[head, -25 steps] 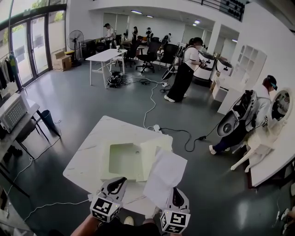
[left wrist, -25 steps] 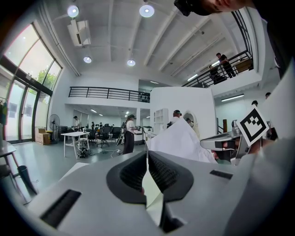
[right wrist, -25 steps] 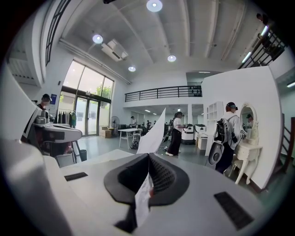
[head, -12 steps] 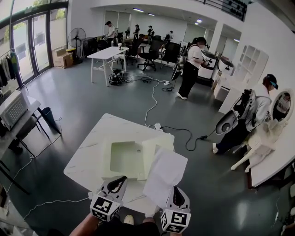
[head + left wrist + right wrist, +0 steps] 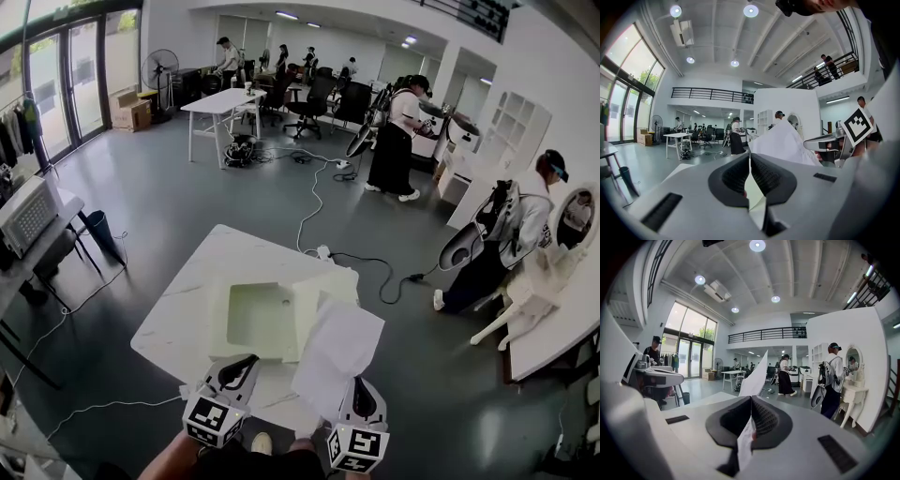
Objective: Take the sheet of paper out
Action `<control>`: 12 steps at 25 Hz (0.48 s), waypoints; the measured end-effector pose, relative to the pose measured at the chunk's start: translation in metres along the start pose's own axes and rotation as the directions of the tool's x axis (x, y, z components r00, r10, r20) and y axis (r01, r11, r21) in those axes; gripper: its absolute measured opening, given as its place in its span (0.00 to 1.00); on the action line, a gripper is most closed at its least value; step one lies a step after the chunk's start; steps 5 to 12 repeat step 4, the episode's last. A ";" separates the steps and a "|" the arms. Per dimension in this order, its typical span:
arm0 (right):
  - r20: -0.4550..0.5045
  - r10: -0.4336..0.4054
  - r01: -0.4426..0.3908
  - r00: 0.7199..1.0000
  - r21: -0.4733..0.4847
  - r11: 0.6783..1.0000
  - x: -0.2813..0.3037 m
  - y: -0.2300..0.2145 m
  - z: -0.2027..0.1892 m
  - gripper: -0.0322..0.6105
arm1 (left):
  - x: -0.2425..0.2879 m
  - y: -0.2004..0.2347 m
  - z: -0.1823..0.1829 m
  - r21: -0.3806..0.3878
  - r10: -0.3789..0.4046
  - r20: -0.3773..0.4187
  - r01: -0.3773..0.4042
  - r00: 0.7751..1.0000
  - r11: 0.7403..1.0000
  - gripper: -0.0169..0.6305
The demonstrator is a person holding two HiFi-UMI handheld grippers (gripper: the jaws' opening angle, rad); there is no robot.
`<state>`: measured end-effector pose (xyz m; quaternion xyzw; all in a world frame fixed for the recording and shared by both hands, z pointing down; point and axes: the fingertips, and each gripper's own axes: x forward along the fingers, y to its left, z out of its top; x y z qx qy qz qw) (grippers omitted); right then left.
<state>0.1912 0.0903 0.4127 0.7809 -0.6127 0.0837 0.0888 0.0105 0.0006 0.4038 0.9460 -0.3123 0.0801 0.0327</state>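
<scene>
Head view: white table on grey floor; right hand-held gripper pinches sheet, left hand-held gripper clamps case.

The paper stands right of the box.

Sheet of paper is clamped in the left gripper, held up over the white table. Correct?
Not the left: the sheet of paper is clamped in the right gripper, as the right gripper view shows, held up over the white table.
</scene>
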 end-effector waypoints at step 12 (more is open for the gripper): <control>-0.002 0.000 0.000 1.000 -0.002 1.000 0.002 -0.003 0.001 0.08 | 0.003 -0.001 0.002 0.000 0.001 0.000 -0.001 1.000 1.000 0.07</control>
